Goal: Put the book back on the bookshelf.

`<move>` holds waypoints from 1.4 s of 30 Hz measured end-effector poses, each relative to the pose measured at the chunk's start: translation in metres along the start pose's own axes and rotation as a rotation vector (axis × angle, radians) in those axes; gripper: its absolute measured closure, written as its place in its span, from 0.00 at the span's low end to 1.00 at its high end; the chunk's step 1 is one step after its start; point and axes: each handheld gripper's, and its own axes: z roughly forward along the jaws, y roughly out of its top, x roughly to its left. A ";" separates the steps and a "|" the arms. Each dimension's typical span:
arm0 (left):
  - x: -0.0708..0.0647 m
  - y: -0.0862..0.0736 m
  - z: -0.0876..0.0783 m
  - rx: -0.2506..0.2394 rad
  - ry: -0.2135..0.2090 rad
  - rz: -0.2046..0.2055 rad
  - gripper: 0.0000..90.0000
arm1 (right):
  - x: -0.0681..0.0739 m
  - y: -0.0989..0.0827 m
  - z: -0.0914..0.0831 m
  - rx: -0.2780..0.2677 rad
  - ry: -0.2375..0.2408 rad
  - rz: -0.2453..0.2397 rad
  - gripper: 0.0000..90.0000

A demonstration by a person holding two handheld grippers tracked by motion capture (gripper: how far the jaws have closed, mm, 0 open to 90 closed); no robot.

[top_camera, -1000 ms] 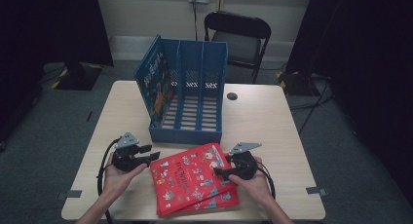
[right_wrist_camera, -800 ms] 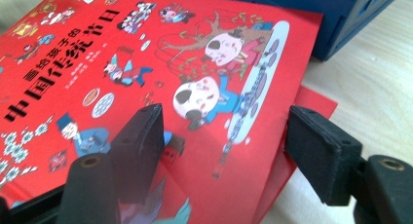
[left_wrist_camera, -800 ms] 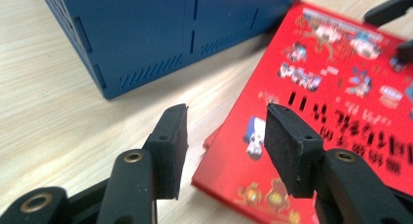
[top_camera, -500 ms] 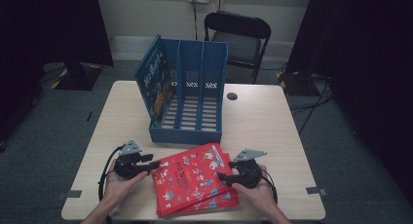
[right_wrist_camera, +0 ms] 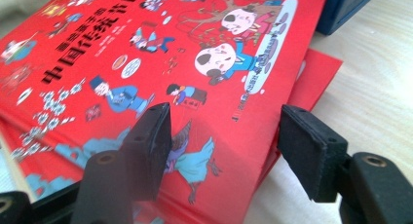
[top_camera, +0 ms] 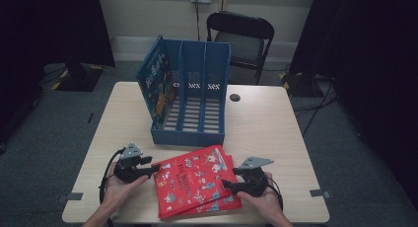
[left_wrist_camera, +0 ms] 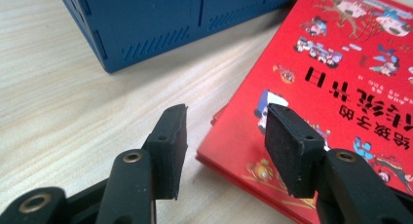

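Two red picture books lie stacked near the table's front edge, the top book [top_camera: 194, 180] [left_wrist_camera: 350, 78] [right_wrist_camera: 146, 63] askew over the lower book [top_camera: 222, 203] [right_wrist_camera: 316, 73]. My left gripper [top_camera: 150, 169] [left_wrist_camera: 226, 131] is open at the stack's left corner. Its jaws have just been opening, with the corner between them and the pads not touching it. At the stack's right edge my right gripper [top_camera: 226, 185] [right_wrist_camera: 226, 131] is open too. Its jaws have just been closing, one above the cover and one past the edge, neither pressing on the book.
A blue three-slot file rack [top_camera: 197, 133] [left_wrist_camera: 160, 24] [right_wrist_camera: 346, 5] stands just behind the books, with a blue book [top_camera: 156, 84] leaning in its left slot. A small black disc [top_camera: 235, 97] lies to its right. A black folding chair [top_camera: 241, 39] stands beyond the table.
My right gripper has slid toward the table's near edge along the books' right side. The left gripper has barely shifted. The books lie where they were.
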 end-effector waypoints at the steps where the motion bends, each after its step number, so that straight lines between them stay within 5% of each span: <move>1: -0.001 0.000 0.000 0.001 0.008 0.007 0.56 | 0.001 -0.001 -0.001 0.000 0.008 -0.007 0.42; 12: 0.000 -0.001 0.000 0.009 0.030 0.023 0.61 | 0.012 -0.011 -0.011 0.021 0.066 -0.042 0.40; 21: -0.004 -0.001 0.001 0.006 0.043 0.059 0.65 | 0.004 0.013 0.012 0.011 0.026 -0.051 0.29; 30: 0.000 -0.003 0.001 -0.002 0.027 -0.004 0.60 | -0.008 0.034 0.035 0.021 -0.024 -0.057 0.25; 33: 0.002 -0.006 0.000 0.006 -0.017 -0.076 0.60 | -0.009 0.034 0.037 0.019 -0.019 -0.049 0.25; 42: -0.004 -0.003 0.002 0.029 -0.021 -0.069 0.55 | -0.006 0.032 0.034 0.024 -0.031 -0.049 0.27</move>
